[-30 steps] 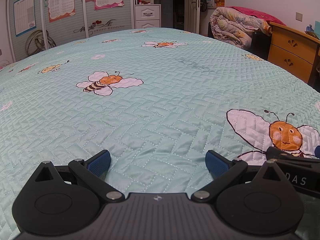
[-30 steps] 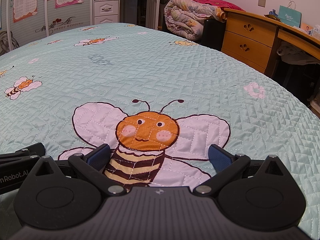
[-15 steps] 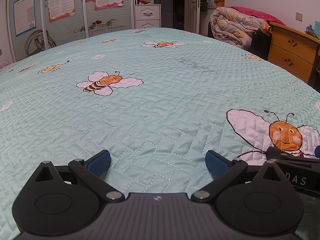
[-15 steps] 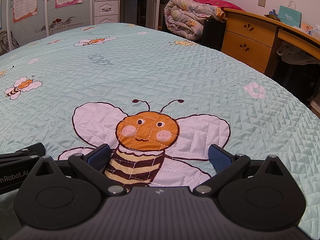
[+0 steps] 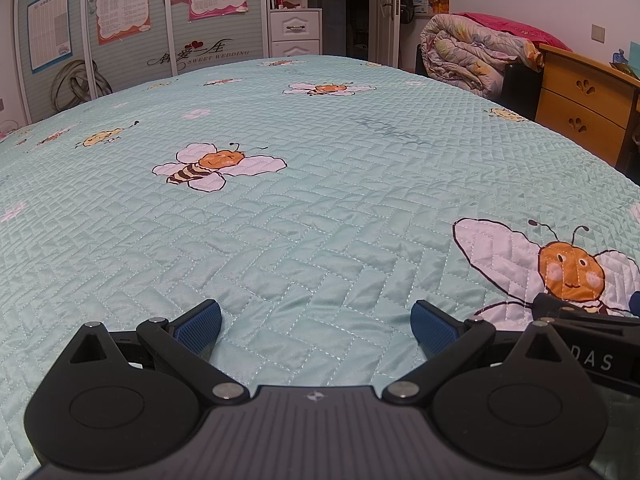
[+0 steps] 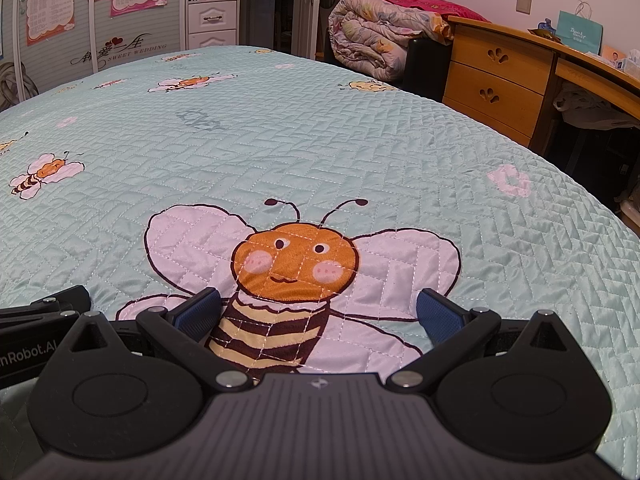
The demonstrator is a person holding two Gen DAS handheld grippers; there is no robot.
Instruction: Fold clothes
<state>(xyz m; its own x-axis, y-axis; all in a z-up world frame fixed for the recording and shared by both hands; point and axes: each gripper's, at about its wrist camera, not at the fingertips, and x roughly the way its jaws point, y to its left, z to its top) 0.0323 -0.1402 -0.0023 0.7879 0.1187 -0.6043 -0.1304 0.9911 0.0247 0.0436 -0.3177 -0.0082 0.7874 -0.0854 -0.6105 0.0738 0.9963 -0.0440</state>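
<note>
No garment shows in either view. Both grippers rest low over a mint green quilted bedspread (image 5: pixel 320 208) printed with bees. My left gripper (image 5: pixel 316 324) stands open, its blue pads (image 5: pixel 200 322) wide apart with only quilt between them. My right gripper (image 6: pixel 318 312) is open too, straddling the striped body of a large bee print (image 6: pixel 296 260). The right gripper's black body (image 5: pixel 592 344) shows at the right edge of the left wrist view, and the left gripper's body (image 6: pixel 40 320) shows at the left edge of the right wrist view, so the two sit side by side.
A rolled floral duvet (image 6: pixel 376 36) lies beyond the bed's far right corner. A wooden desk with drawers (image 6: pixel 500 80) runs along the right side. A wardrobe with posters (image 5: pixel 120 40) and a white drawer unit (image 5: pixel 295 32) stand past the far edge.
</note>
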